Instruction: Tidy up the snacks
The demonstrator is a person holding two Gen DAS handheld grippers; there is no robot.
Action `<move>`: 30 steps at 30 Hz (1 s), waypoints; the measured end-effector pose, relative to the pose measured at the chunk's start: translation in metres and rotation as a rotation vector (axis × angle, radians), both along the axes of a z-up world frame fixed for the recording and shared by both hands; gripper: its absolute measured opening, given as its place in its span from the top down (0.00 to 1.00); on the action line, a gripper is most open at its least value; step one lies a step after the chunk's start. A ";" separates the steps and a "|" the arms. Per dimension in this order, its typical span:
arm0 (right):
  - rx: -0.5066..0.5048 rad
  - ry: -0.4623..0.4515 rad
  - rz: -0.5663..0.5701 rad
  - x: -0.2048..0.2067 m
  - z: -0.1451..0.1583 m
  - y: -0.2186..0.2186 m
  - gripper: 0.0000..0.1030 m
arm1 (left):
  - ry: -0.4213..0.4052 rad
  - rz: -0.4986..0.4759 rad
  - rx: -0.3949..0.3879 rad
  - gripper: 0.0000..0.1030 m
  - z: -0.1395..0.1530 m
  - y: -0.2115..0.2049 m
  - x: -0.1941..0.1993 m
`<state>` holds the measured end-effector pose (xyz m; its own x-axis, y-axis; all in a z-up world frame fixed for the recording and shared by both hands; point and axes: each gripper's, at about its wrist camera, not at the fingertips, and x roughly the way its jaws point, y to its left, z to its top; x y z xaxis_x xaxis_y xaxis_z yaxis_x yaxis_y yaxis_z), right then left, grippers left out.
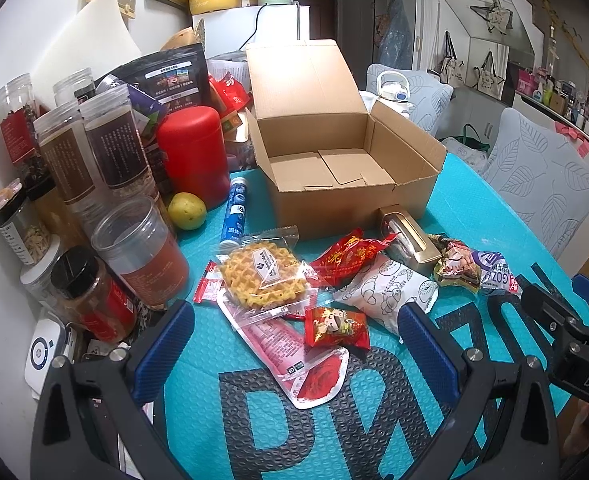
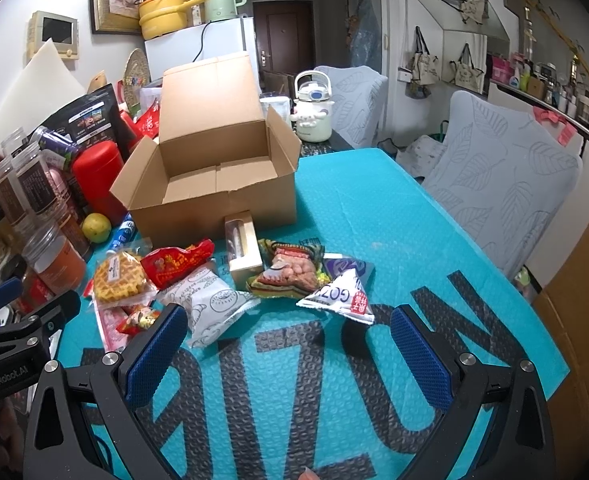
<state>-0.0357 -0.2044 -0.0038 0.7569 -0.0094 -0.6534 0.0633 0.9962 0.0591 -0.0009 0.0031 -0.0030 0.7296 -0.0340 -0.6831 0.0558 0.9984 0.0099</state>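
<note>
An open, empty cardboard box (image 1: pixel 334 168) stands on the teal mat; it also shows in the right wrist view (image 2: pixel 210 184). In front of it lie several snack packs: a waffle (image 1: pixel 263 278), a red packet (image 1: pixel 348 258), a white pastry bag (image 1: pixel 386 292), a small red candy (image 1: pixel 336 327), a pink pouch (image 1: pixel 294 360), a gold box (image 1: pixel 408 242), a peanut bag (image 2: pixel 290 274) and a white-purple triangle pack (image 2: pixel 342 294). My left gripper (image 1: pixel 294 344) is open above the pink pouch and candy. My right gripper (image 2: pixel 288 344) is open, just short of the triangle pack.
Jars and spice bottles (image 1: pixel 94 168), a red canister (image 1: pixel 194 152), a lemon (image 1: pixel 187 211) and a blue tube (image 1: pixel 236 210) crowd the left side. Chairs with grey covers (image 2: pixel 506 184) stand to the right. A cardboard piece (image 2: pixel 582 320) leans at the far right.
</note>
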 end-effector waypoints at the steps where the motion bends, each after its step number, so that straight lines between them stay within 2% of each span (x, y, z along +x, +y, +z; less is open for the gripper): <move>1: 0.001 -0.001 0.001 0.000 0.000 -0.001 0.00 | 0.000 0.001 0.000 0.00 0.000 0.000 0.000; 30: 0.011 0.000 0.005 -0.002 0.001 -0.002 0.00 | -0.001 -0.012 -0.020 0.00 0.002 -0.004 -0.005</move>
<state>-0.0375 -0.2068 -0.0027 0.7570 0.0016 -0.6535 0.0583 0.9958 0.0700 -0.0055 -0.0006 -0.0006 0.7300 -0.0563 -0.6812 0.0673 0.9977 -0.0103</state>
